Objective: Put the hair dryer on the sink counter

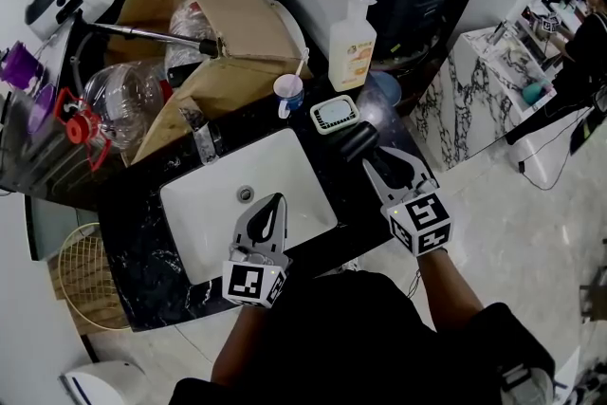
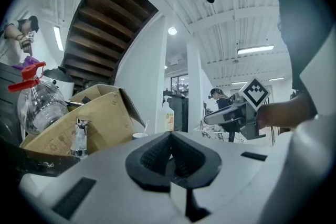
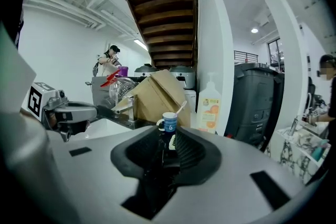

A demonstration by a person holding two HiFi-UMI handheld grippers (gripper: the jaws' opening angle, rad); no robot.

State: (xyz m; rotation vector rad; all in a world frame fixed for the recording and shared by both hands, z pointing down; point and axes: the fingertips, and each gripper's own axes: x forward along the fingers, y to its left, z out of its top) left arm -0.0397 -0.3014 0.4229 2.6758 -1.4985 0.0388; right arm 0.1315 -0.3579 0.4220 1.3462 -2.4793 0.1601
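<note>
The right gripper (image 1: pixel 372 156) has its jaws clamped on the black hair dryer (image 1: pixel 356 142), low over the black marbled bench (image 1: pixel 142 242) between the white sink basin (image 1: pixel 218 223) and the pale green soap box (image 1: pixel 334 114). Released carelessly, the dryer could roll into the basin or knock the box. The left gripper (image 1: pixel 273 204) hangs over the basin, jaws closed and empty.
</note>
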